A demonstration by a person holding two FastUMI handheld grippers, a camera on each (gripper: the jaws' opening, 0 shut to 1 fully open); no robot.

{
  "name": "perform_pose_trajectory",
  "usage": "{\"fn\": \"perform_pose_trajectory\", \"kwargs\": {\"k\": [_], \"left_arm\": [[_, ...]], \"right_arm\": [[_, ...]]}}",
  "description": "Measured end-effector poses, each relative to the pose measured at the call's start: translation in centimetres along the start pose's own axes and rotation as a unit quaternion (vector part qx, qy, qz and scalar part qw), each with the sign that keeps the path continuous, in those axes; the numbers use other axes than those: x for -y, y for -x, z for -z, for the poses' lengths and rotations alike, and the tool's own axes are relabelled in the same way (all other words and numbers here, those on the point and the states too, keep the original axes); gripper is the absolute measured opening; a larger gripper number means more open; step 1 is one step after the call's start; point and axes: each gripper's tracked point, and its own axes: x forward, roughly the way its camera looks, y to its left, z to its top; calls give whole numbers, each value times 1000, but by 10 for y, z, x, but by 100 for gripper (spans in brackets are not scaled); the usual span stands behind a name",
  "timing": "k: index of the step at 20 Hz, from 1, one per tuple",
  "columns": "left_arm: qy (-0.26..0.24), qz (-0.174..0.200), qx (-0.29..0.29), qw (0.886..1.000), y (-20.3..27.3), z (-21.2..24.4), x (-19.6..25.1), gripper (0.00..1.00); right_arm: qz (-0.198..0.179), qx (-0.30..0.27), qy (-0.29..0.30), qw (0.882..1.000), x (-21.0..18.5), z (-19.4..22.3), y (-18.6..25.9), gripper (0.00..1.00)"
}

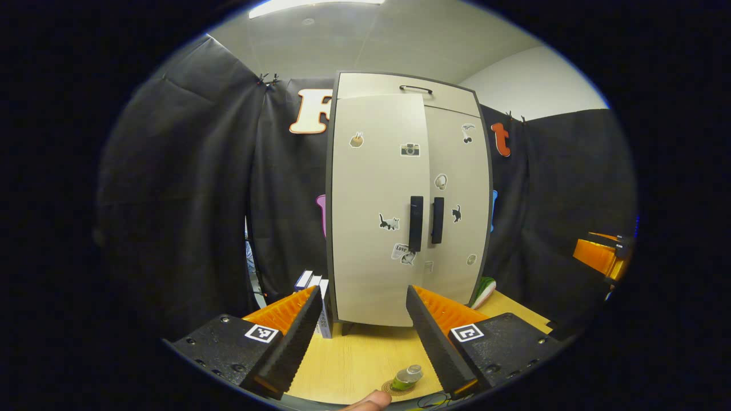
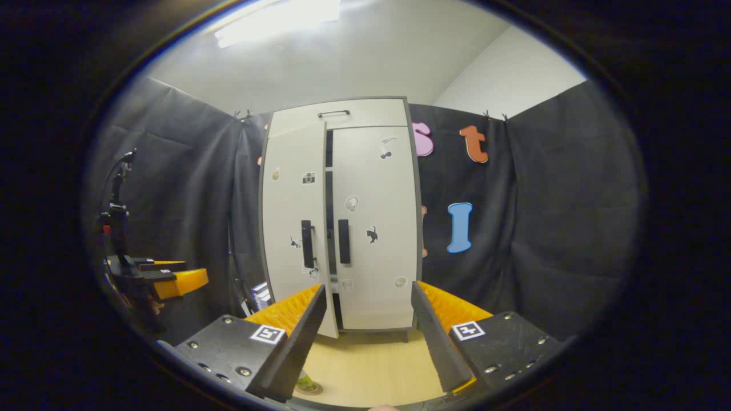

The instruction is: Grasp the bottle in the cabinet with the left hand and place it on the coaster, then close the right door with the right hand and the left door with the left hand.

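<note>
the left tool (image 1: 360,328) is wide and empty; the bottle (image 1: 408,377) already sits on the coaster (image 1: 397,388) at six o'clock. the left door (image 2: 294,228) stays ajar, right door (image 2: 374,228) looks closed. the right tool (image 2: 368,328) is wide, empty.

Both gripper views near table height, facing the shared cabinet (image 1: 408,200) (image 2: 340,222) front.
</note>
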Motion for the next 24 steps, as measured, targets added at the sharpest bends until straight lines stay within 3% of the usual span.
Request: {"fn": "perform_pose_trajectory", "kwargs": {"k": [3, 5, 17, 19, 24], "left_arm": [[-10, -21, 21, 1000, 12, -11, -8, 94], [-18, -29, 33, 999, 19, -17, -10, 94], [15, -2, 35, 999, 38, -24, 11, 94], [22, 0, 42, 999, 40, -28, 13, 92], [13, -2, 40, 999, 41, -28, 20, 94]], "right_arm": [[-11, -4, 10, 1000, -6, 2, 0, 87], [-9, -7, 18, 1000, -4, 2, -1, 90], [-27, 4, 5, 1000, -8, -17, -4, 87], [-35, 11, -3, 999, -11, -20, -2, 90], [-41, 19, 8, 999, -14, -22, 2, 90]]}}
